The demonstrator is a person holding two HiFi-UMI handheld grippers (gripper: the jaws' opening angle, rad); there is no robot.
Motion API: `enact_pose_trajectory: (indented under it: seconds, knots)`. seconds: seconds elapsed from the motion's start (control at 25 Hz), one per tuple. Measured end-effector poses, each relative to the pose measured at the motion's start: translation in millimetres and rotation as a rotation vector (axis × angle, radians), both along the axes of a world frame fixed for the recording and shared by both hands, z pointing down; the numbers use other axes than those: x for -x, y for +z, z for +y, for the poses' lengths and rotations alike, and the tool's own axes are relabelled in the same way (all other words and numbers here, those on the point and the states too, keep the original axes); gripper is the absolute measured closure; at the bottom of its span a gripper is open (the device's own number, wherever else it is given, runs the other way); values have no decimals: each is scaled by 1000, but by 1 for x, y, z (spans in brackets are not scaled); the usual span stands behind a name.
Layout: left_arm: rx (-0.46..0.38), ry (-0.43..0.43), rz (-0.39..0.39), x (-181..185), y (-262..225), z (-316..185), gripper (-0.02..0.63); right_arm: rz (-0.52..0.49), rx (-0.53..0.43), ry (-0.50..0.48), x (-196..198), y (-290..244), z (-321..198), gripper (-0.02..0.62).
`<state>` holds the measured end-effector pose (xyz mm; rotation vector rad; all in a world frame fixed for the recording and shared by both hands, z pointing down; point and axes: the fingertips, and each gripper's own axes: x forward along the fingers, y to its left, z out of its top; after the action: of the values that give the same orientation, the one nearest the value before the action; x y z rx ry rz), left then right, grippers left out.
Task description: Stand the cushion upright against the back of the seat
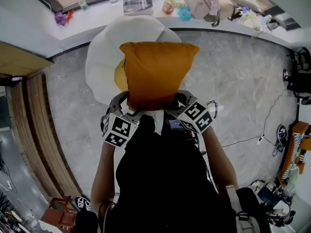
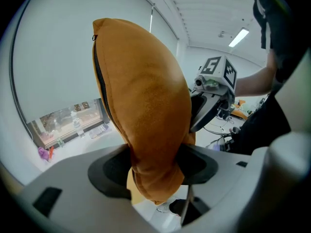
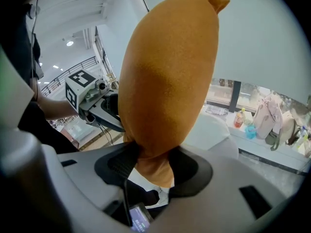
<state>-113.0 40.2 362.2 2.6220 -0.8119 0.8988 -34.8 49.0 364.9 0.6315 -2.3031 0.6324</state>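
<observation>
The left forearm [image 1: 100,171] and right forearm [image 1: 219,159] reach forward close together. Each hand carries its gripper angled downward, with the marker cube turned up toward the head. The left gripper [image 1: 124,100] has its jaws pressed on the near left corner of the cushion [image 1: 155,72], the fabric bunched between the pads. The right gripper [image 1: 181,98] clamps the near right corner the same way, about level with the left one.

Three cameras, one shared cushion [image 1: 155,72].
The head view looked steeply down past it to the floor [image 1: 233,81]. Each gripper view sat close behind its own fingers [image 2: 112,171], facing the cushion, with the right gripper [image 2: 197,113] or left gripper [image 3: 114,114] beyond.
</observation>
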Motion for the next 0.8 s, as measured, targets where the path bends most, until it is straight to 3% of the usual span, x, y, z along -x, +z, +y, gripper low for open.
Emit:
enact_pose_trajectory:
  seconds: [0.44,0.8]
  knots:
    - [55,-126,-18,-27,24,-47,299,29,18,-134,-28,22,-55,376]
    - [138,-214,-78,-61,73,-101,299,46,50,-218,-61,71,-117,379]
